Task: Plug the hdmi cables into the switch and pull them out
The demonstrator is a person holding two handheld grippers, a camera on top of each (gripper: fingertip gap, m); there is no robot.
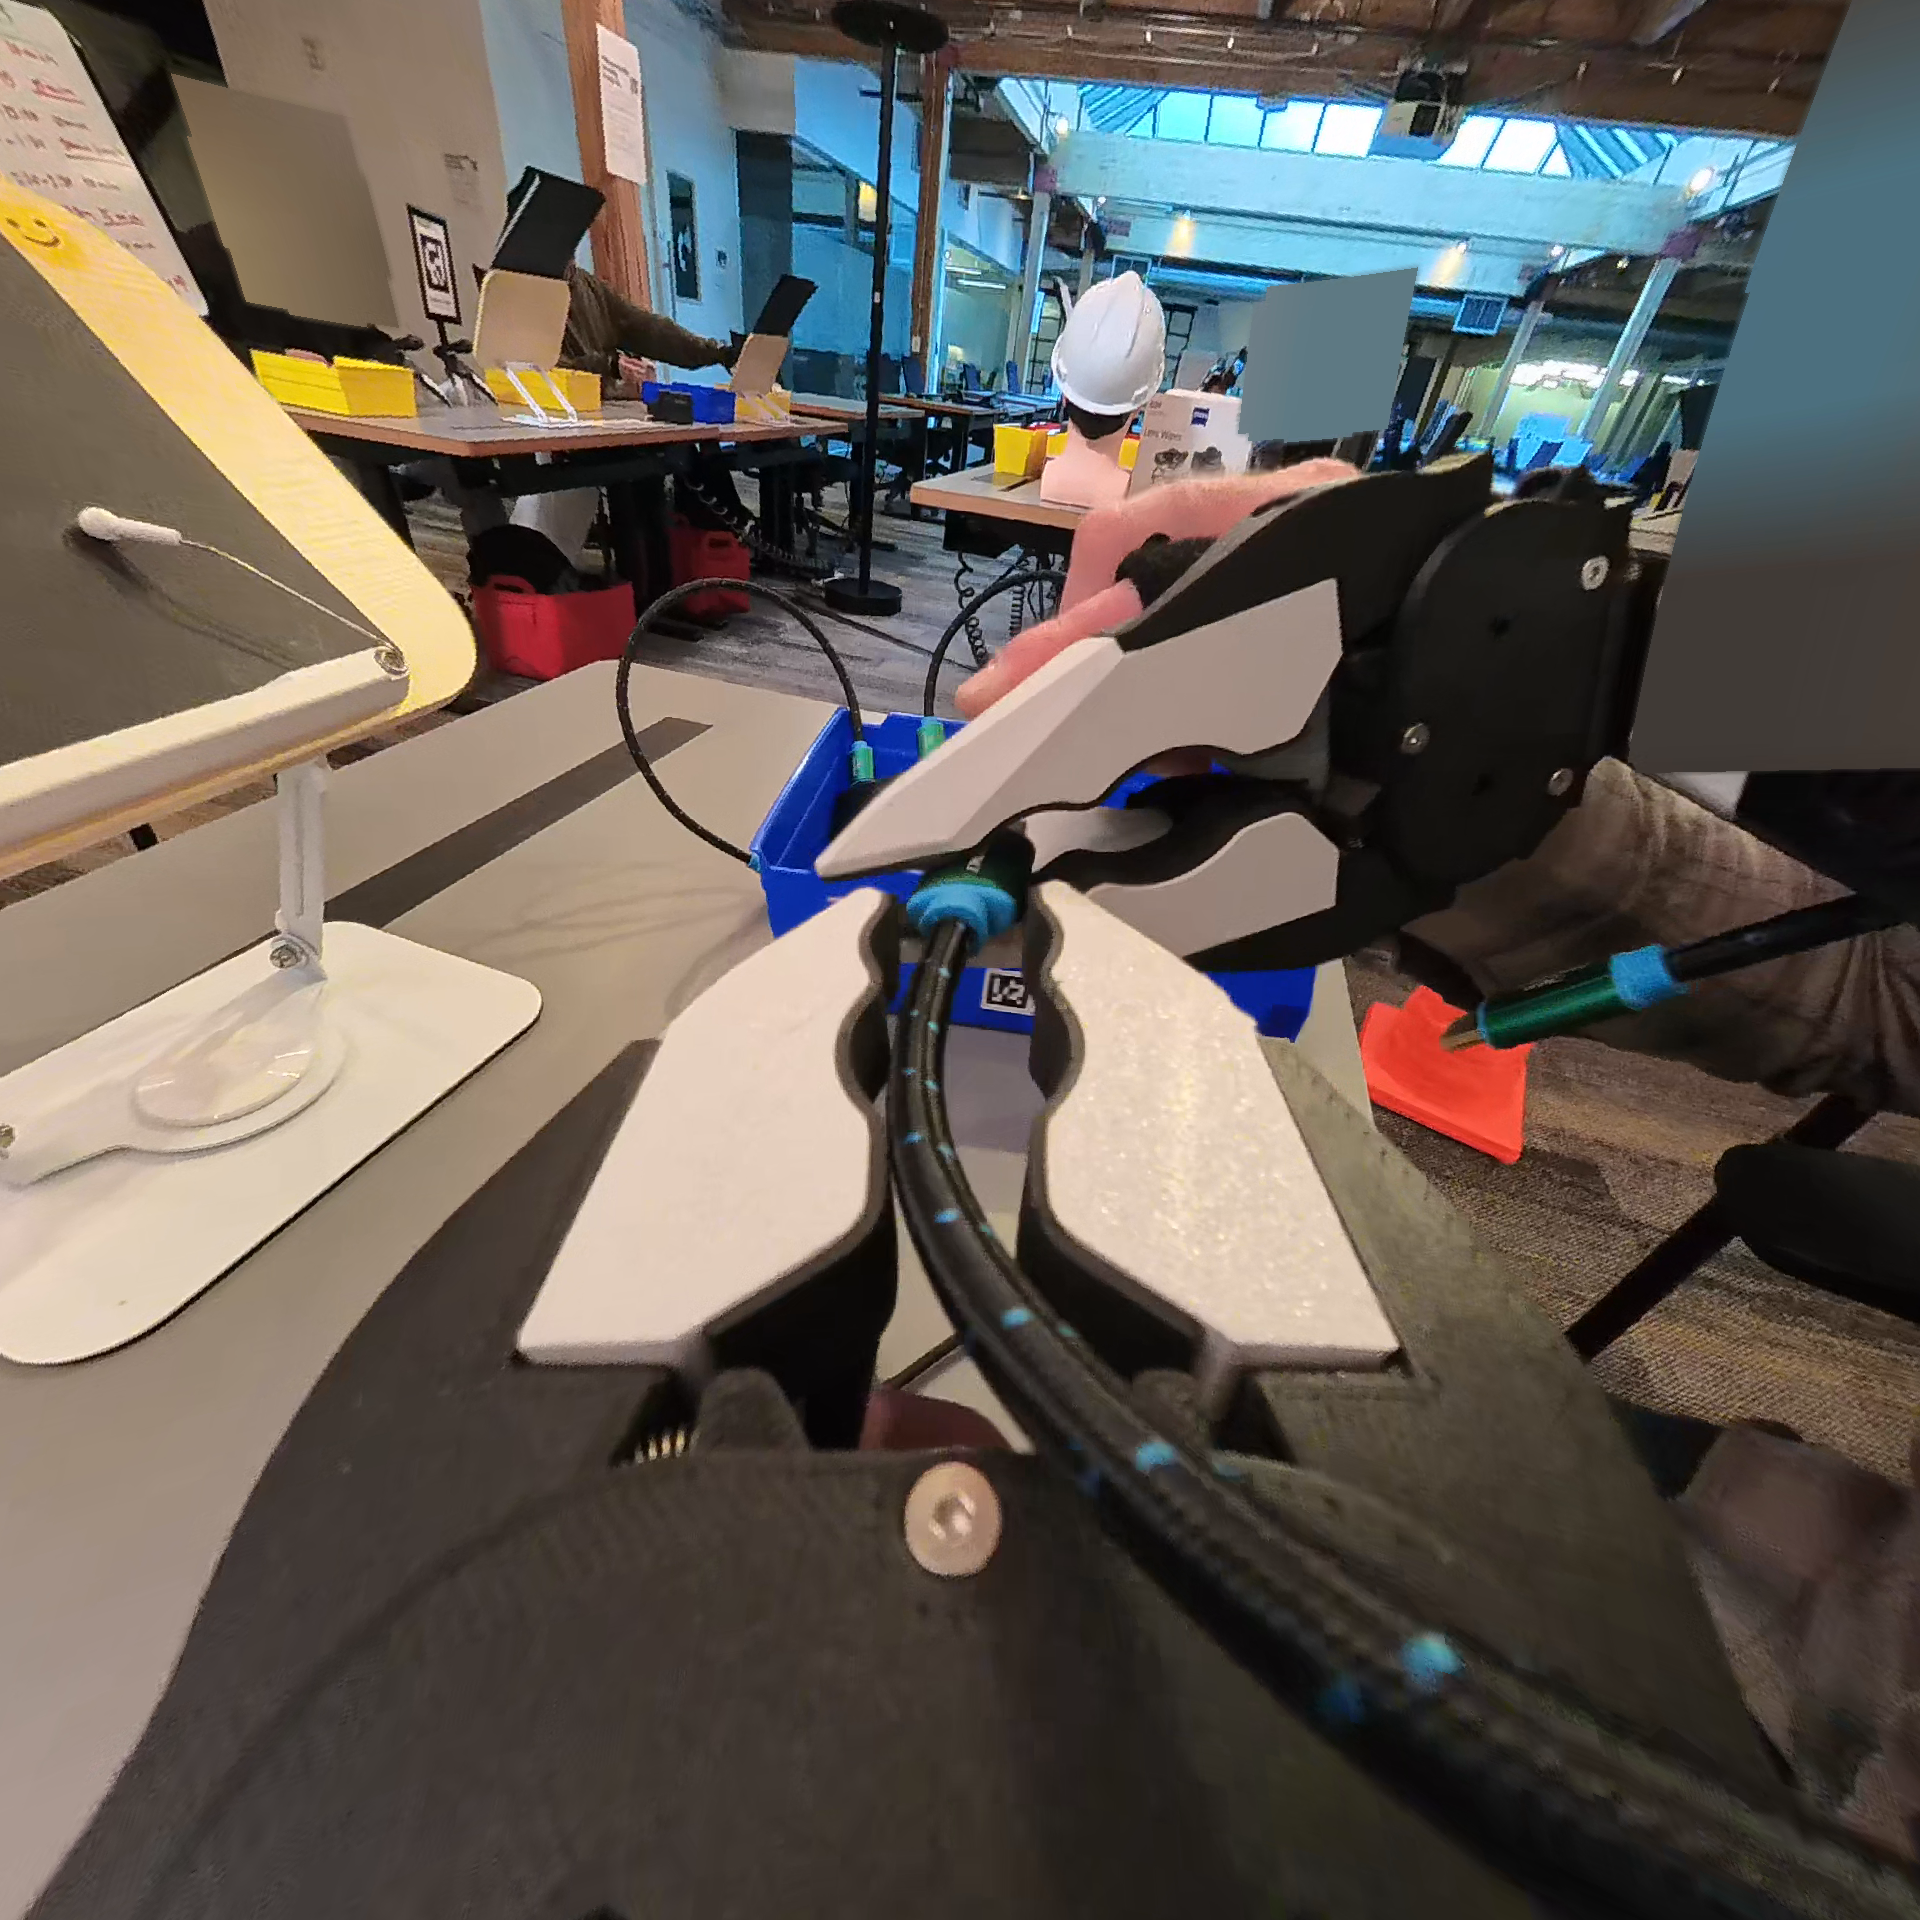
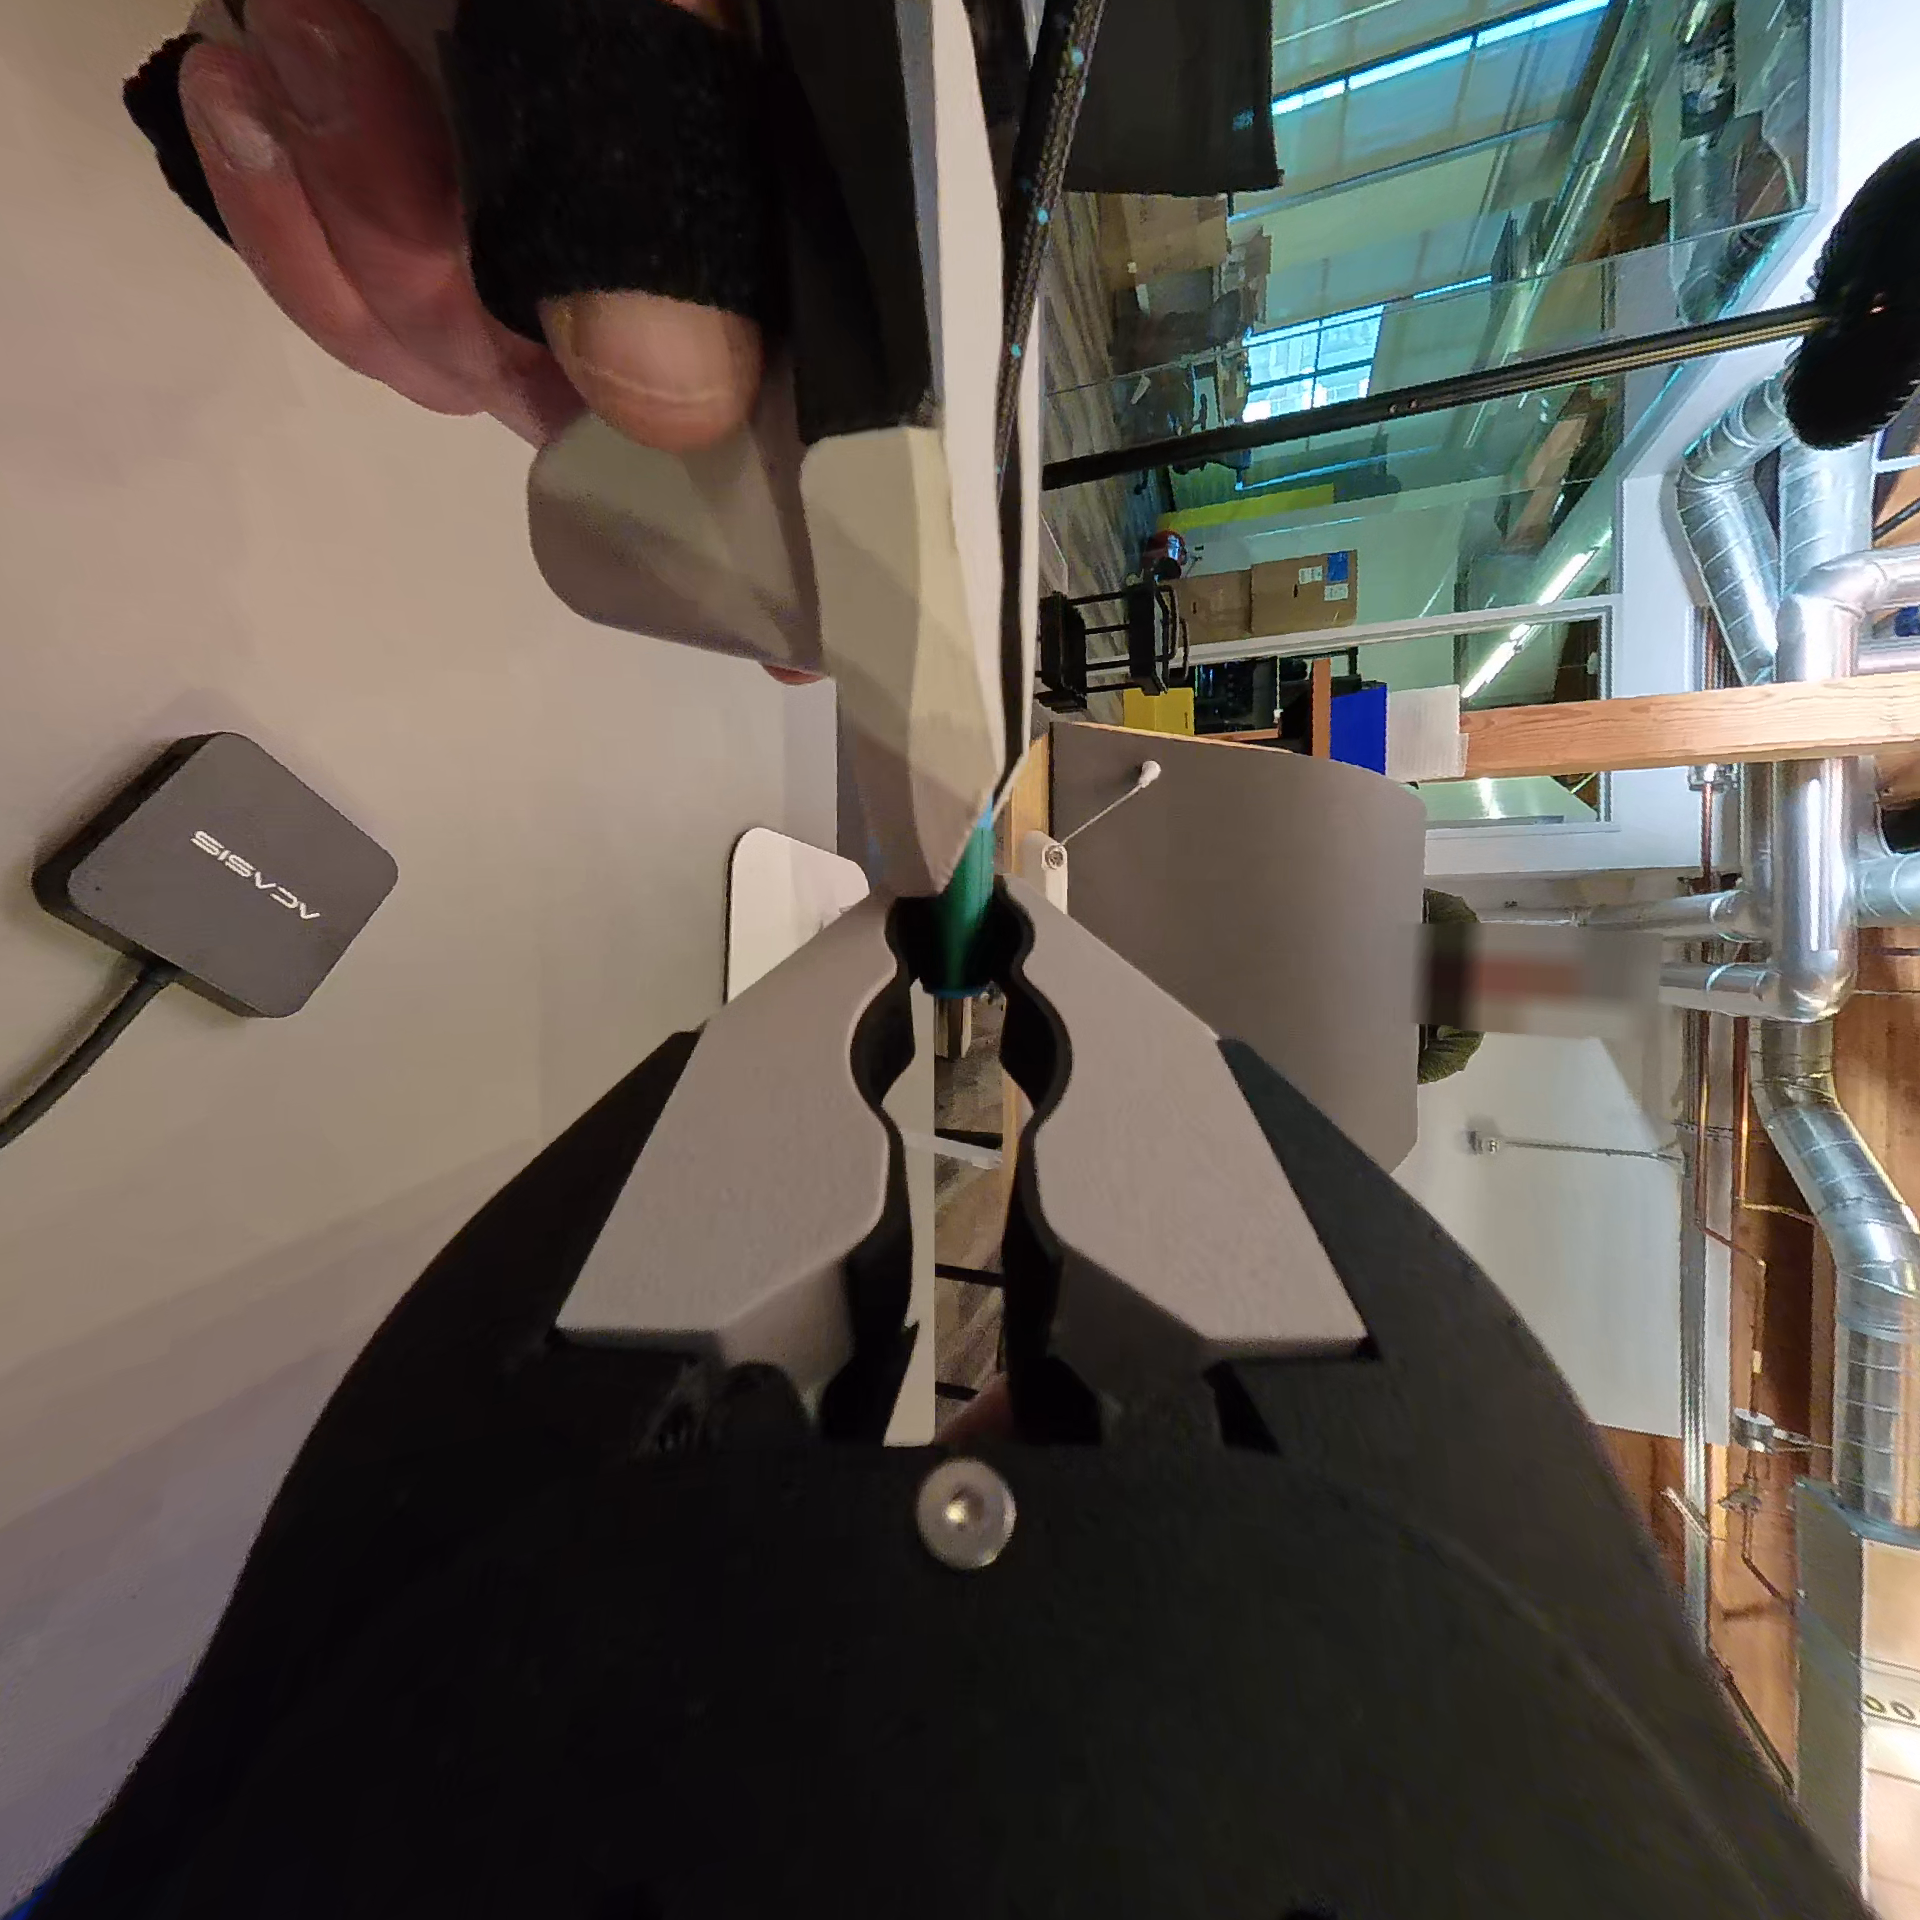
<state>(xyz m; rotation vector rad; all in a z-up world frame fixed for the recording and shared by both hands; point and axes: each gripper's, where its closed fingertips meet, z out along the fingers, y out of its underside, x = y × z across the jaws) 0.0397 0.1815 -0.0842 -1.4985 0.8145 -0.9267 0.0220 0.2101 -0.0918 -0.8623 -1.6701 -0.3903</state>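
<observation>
Left wrist view looks across the pale table (image 1: 582, 883), the largest thing ahead of the left tongs (image 1: 956, 909). Beyond their tips, just behind them, stands a blue bin (image 1: 800, 831) with two more green cable ends poking out of it.

The grey switch (image 2: 218, 873) shows only in the right wrist view. It lies flat on the table, well off to the left of the right tongs (image 2: 961, 935), with its own lead trailing away. That picture is rolled sideways, so which face carries the ports cannot be told.

A black braided HDMI cable (image 1: 925, 1091) runs forward between the left fingers, and they seem clenched on it at its blue collar. The green plug (image 2: 961, 914) carries on ahead of that collar and goes straight into the right tongs, which come in from the right and are pinched on its body. Both tools therefore grip the same cable end, tips almost touching, and its metal tip is hidden.

This reads as a regrasp before insertion. The plug's long axis follows the left tongs' forward line, and the switch sits aside from it, so the plug must be swung round to face a port.

A second cable end (image 1: 1548, 1008) hangs free, right of the tongs.
</observation>
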